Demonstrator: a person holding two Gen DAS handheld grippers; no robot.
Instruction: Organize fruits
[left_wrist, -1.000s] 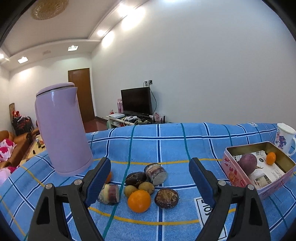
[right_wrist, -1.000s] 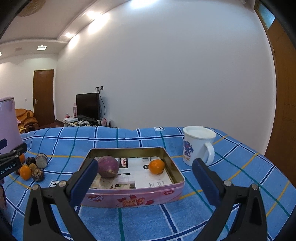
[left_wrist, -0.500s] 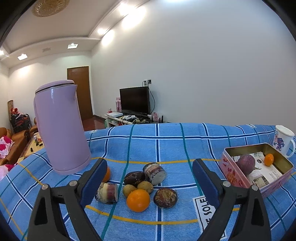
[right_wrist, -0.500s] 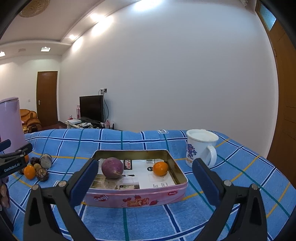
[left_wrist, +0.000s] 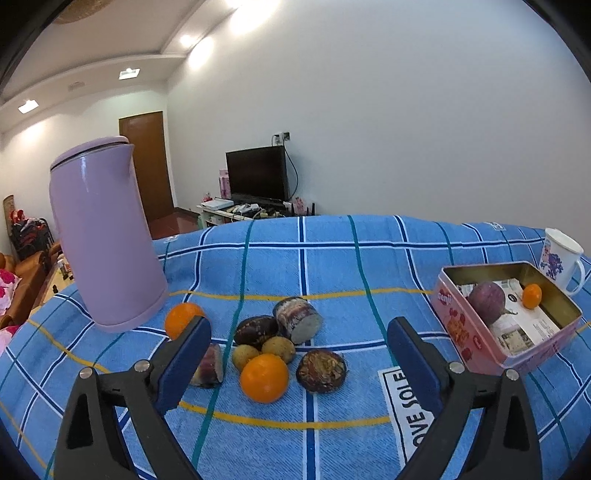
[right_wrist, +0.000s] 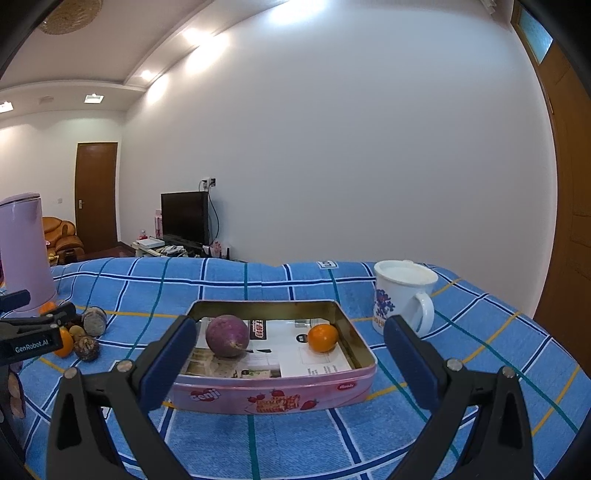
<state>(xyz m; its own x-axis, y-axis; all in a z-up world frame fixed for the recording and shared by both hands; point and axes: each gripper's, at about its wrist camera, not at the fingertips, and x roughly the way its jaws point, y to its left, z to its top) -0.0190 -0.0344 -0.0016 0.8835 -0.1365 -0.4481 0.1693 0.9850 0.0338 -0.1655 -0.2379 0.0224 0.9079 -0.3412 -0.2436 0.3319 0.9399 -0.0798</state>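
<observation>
A pile of fruit lies on the blue checked cloth: an orange (left_wrist: 264, 376), a second orange (left_wrist: 181, 317), a dark round fruit (left_wrist: 256, 330), a cut fruit (left_wrist: 299, 319), a wrinkled brown one (left_wrist: 321, 371) and two small yellow ones (left_wrist: 279, 347). My left gripper (left_wrist: 299, 325) hovers just short of the pile. Its jaws are opening and nothing is between the pads. The pink tin (right_wrist: 269, 395) holds a purple round fruit (right_wrist: 226, 335) and a small orange (right_wrist: 322, 338). My right gripper (right_wrist: 290, 325) stands open in front of the tin, holding nothing.
A tall lilac kettle (left_wrist: 103, 236) stands behind the pile at the left. A white mug (right_wrist: 402, 295) sits just right of the tin's far corner. The left gripper (right_wrist: 33, 332) shows at the left edge of the right wrist view. The cloth falls away at the far side.
The left gripper's jaws have spread wider, and the pile sits slightly higher in its view. The right gripper and the tin have not moved.
</observation>
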